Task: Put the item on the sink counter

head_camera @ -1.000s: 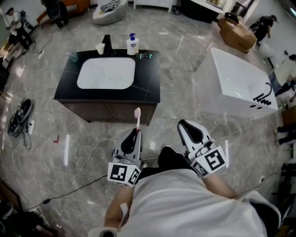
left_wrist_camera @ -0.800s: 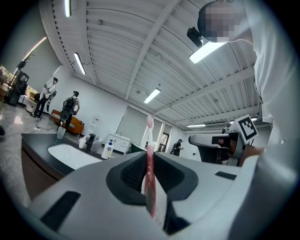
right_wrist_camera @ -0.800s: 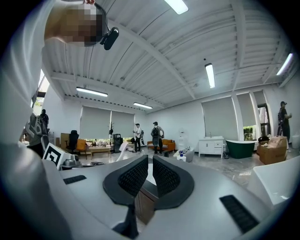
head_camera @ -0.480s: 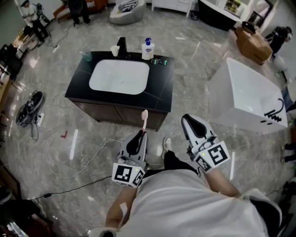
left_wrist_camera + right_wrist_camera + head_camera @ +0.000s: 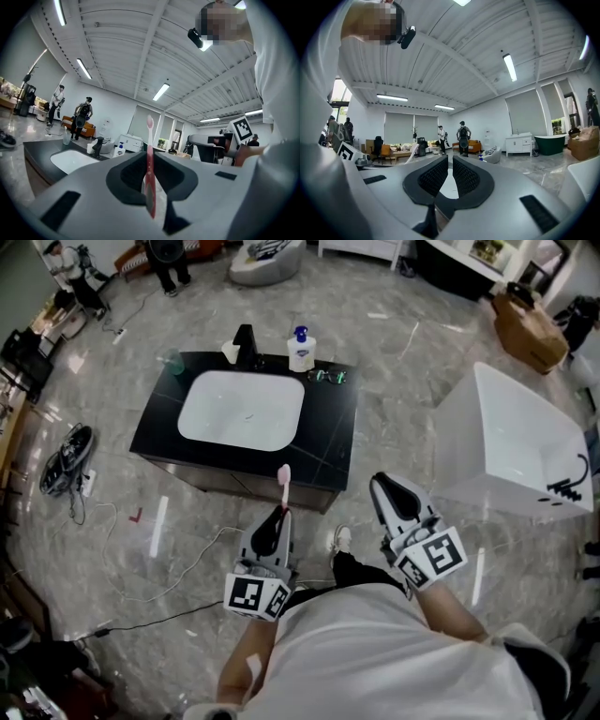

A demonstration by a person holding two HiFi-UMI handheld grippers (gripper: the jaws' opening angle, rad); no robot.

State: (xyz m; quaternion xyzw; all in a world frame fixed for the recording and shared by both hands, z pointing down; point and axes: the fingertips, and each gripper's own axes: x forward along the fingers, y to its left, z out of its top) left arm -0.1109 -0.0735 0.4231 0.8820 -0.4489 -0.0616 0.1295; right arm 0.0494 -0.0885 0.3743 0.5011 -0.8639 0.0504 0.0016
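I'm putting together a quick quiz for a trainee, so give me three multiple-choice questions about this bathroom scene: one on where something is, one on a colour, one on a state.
1. Where does the soap bottle stand?
A. On the sink counter, behind the basin
B. Inside the basin
C. On the floor

2. What colour is the toothbrush?
A. Blue
B. Pink
C. Green

3. What state are the left tongs in?
A. Wide open and empty
B. Shut on the soap bottle
C. Shut on the toothbrush, which stands upright

Answers:
1 A: the head view shows it at the counter's back edge.
2 B: the head view and the left gripper view both show a pink handle and head.
3 C: the left gripper view shows the handle pinched between the jaws.
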